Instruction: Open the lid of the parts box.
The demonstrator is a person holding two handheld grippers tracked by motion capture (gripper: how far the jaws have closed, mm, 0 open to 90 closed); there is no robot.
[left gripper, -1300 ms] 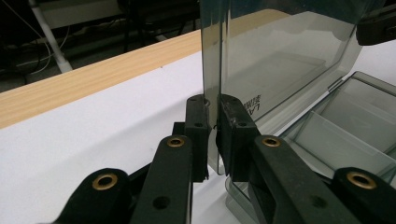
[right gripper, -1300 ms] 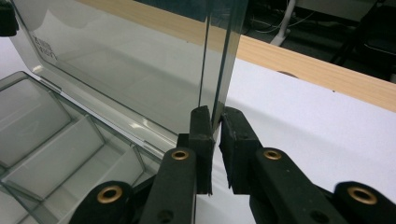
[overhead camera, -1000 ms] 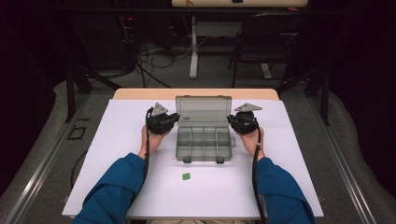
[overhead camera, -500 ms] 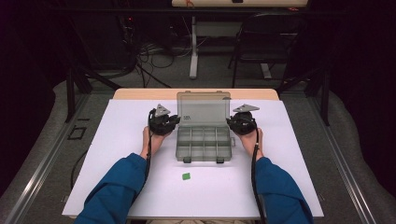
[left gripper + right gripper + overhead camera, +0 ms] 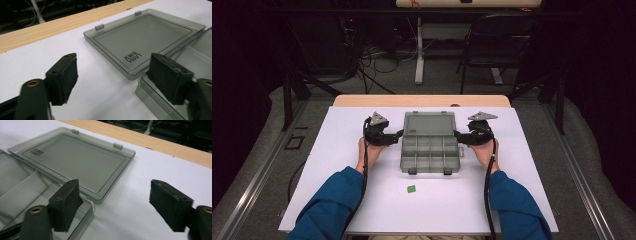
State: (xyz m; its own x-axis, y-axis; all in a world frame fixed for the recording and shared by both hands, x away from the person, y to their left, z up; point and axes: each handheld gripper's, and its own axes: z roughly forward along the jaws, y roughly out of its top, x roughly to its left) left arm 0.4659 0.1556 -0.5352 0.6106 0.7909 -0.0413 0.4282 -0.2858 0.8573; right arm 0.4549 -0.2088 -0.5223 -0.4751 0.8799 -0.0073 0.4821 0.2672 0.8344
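Box [image 5: 430, 147] mid-frame, lid [image 5: 430, 123] flopped flat behind it. Left gripper [image 5: 397, 135] and right gripper [image 5: 458, 135] flank box, jaws just spreading, nothing clamped, probably letting go after lid opening. Green bit [image 5: 411, 188] lower center.

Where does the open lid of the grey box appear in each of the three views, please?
High view: the lid lies flat at the centre, behind the compartments, towards the far table edge.
Left gripper view: the lid is at upper right, with its printed label nearest the camera.
Right gripper view: the lid is at upper left, beyond the left jaw.
Shared landmark: the wooden table edge runs just behind the lid in all three.
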